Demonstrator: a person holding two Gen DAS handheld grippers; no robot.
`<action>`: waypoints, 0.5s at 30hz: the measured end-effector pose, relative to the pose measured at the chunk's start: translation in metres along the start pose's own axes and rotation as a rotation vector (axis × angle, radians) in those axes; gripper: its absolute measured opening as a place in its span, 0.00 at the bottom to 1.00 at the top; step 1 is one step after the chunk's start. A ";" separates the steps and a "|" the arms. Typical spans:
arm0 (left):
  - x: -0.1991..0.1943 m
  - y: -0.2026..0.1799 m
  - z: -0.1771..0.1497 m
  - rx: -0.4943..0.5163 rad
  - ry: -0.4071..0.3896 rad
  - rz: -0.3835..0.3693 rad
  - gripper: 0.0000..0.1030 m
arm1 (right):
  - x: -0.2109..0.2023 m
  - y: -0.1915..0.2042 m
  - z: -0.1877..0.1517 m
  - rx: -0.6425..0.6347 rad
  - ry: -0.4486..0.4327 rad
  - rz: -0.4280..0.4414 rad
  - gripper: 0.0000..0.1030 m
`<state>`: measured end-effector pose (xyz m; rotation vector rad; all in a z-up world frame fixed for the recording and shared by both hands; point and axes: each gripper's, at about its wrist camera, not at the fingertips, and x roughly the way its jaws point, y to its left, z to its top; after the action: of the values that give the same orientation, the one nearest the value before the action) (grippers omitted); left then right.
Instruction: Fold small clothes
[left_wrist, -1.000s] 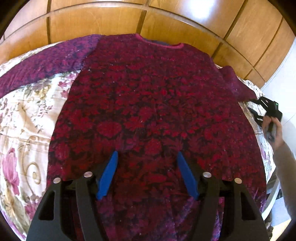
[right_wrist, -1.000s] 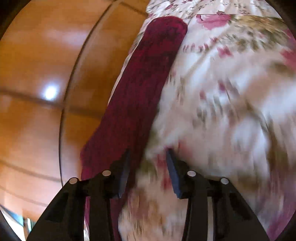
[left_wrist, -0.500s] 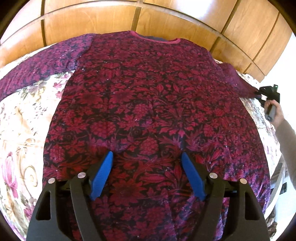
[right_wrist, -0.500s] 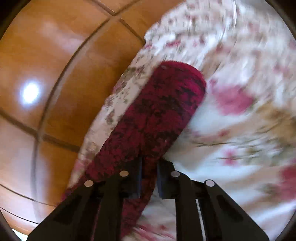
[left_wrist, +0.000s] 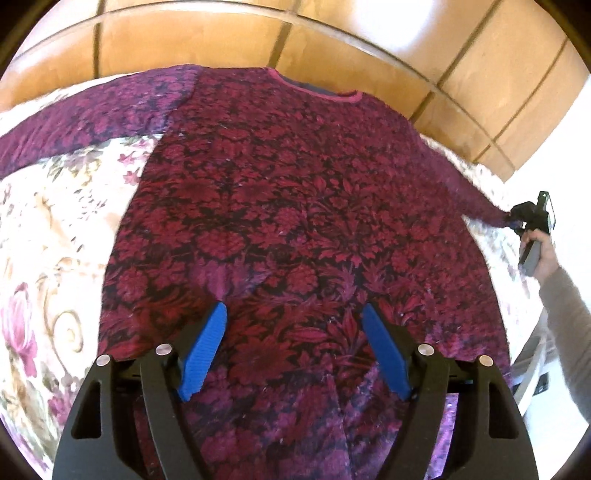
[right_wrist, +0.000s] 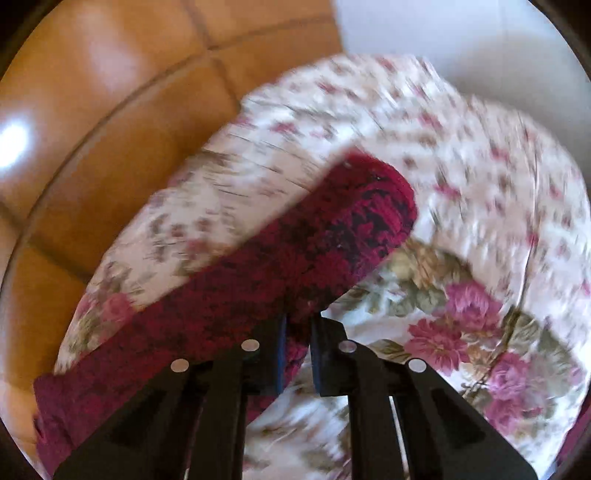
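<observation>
A dark red floral-knit sweater (left_wrist: 295, 206) lies spread flat on a flowered bedspread (left_wrist: 48, 236), neckline at the far side. My left gripper (left_wrist: 293, 321) hovers over its lower middle, blue pads wide apart, open and holding nothing. The right sleeve (left_wrist: 476, 199) stretches toward the right edge, where my right gripper (left_wrist: 517, 219) pinches its end. In the right wrist view the right gripper (right_wrist: 297, 332) is shut on the sleeve (right_wrist: 280, 254), which is lifted off the bedspread (right_wrist: 461, 206); its cuff hangs beyond the fingers.
A glossy wooden headboard (left_wrist: 258, 40) runs along the far side of the bed. A person's hand and grey sleeve (left_wrist: 565, 306) hold the right gripper at the bed's right edge. The sweater's left sleeve (left_wrist: 85, 118) lies along the far left.
My right gripper closed on the sleeve end, rolled, and raised it off the bedspread. In the left wrist view the sweater shifted only slightly; the left pads stay apart.
</observation>
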<state>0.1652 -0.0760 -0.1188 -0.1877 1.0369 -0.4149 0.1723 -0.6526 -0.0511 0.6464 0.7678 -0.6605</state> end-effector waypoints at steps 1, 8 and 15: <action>-0.004 0.004 0.001 -0.022 -0.011 -0.008 0.73 | -0.009 0.012 -0.001 -0.039 -0.017 0.016 0.09; -0.027 0.021 0.002 -0.081 -0.076 -0.022 0.78 | -0.064 0.125 -0.027 -0.294 -0.063 0.224 0.09; -0.033 0.042 0.004 -0.171 -0.077 -0.061 0.78 | -0.083 0.273 -0.119 -0.562 0.033 0.454 0.09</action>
<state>0.1646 -0.0241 -0.1050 -0.3860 0.9930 -0.3709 0.2787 -0.3716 0.0235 0.2937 0.7588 -0.0072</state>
